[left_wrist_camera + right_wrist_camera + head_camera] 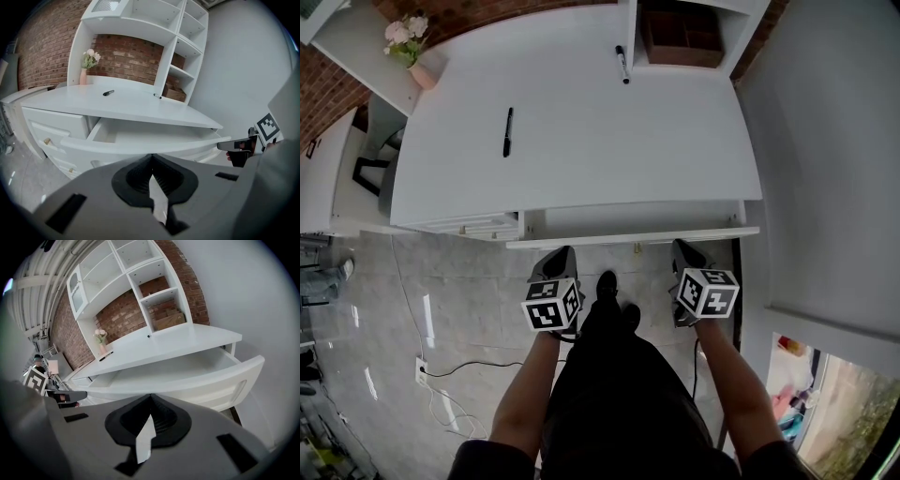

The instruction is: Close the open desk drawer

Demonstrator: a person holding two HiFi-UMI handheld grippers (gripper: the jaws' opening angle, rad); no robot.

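The desk [581, 141] and drawer [628, 222] are seen in white, the brick wall [333, 80] at upper left in red-brown. Black-and-white square markers are borne at lower centre by the left gripper [560, 258] and right gripper [684, 251].

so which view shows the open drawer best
The right gripper view: the drawer shows its floor, side wall and front panel. The left gripper view shows the floor at a shallower angle; the head view only a narrow strip past the desktop.

Smooth matt white desk [581, 141], rough brick wall [129, 56]
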